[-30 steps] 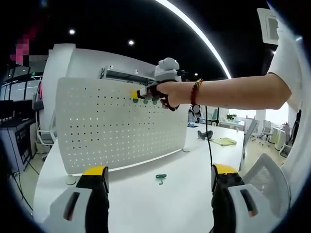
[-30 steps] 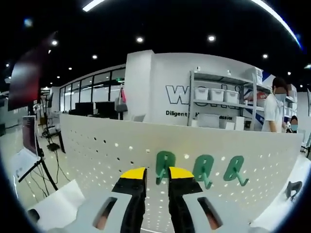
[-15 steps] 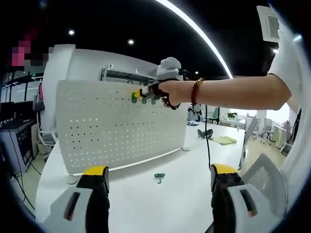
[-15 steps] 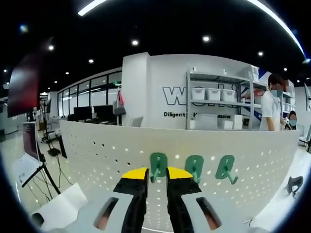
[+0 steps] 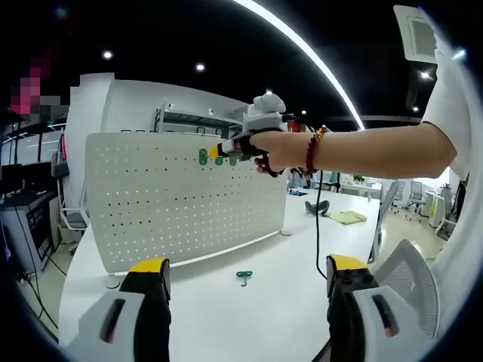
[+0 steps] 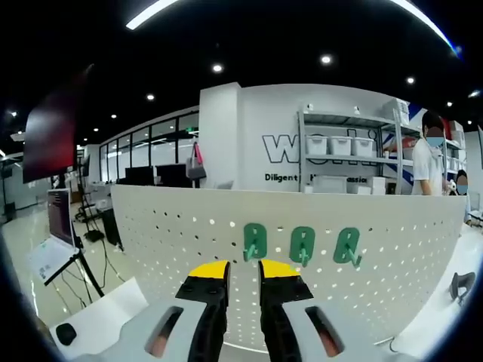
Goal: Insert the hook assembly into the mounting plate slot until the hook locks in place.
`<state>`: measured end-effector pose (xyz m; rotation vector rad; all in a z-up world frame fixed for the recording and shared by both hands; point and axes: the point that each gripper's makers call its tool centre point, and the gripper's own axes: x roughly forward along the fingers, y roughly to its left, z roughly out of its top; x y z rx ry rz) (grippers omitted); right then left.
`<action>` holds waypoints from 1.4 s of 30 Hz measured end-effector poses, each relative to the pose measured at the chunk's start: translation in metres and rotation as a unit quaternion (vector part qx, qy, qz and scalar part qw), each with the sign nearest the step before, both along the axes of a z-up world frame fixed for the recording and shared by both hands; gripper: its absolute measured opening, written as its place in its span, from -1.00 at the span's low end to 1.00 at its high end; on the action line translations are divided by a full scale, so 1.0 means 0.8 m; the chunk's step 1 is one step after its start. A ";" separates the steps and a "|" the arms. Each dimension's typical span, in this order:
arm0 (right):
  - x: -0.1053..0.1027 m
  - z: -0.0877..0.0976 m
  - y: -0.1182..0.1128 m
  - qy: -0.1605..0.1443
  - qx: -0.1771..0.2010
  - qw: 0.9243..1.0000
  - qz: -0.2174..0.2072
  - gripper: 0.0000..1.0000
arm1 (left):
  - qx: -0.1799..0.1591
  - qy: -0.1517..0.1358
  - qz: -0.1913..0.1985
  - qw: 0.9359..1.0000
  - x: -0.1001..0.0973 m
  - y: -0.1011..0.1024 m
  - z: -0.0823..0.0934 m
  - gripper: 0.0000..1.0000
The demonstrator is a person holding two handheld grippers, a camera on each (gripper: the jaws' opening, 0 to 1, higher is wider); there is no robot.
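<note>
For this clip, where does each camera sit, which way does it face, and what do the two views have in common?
Left gripper view: rides the left claw, held open low over the white table, facing the pegboard from farther back; the person's arm reaches to its top edge with the right claw.
Right gripper view: rides the right claw, close to the pegboard near its top, facing three green hooks; its jaws stand nearly together.
Shared: pegboard, green hooks.

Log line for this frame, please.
right gripper: near shut, below leftmost hook | pegboard: three hooks | left gripper: open | table: spare hook
</note>
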<state>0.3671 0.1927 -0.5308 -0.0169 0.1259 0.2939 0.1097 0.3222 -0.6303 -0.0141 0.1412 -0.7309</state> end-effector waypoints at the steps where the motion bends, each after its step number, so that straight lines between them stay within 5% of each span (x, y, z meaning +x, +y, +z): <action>1: -0.003 -0.002 0.000 0.001 0.000 1.000 0.002 -0.72 | 0.001 0.000 0.000 1.000 -0.001 -0.001 0.000 0.74; 20: -0.068 -0.090 -0.006 0.057 -0.011 0.996 0.063 -0.72 | -0.004 0.009 -0.012 1.000 -0.013 -0.032 -0.004 0.72; 42: -0.088 -0.177 -0.043 0.131 -0.025 0.987 0.094 -0.73 | -0.036 0.028 -0.027 0.999 -0.012 -0.068 -0.010 0.70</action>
